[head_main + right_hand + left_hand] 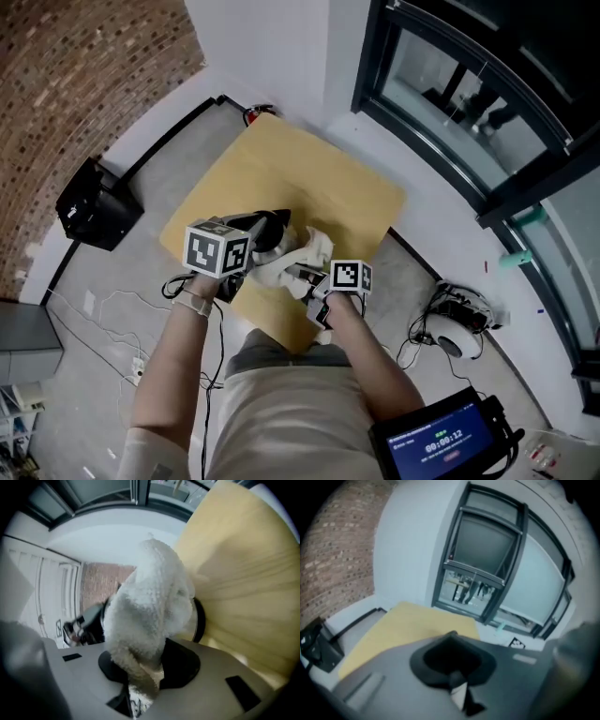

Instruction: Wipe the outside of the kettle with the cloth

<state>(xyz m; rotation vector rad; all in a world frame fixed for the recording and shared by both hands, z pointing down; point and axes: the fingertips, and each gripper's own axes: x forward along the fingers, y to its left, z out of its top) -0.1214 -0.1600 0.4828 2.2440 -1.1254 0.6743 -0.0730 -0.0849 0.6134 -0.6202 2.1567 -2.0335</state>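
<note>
As right gripper clamps cloth wadded, likely for rubbing kettle, left gripper sits closed, empty, just left.

Square light-wood table stands on a grey floor, and near its front edge stands a kettle with a white fleecy cloth bunched against its side; whether the cloth touches the tabletop cannot be determined.
</note>
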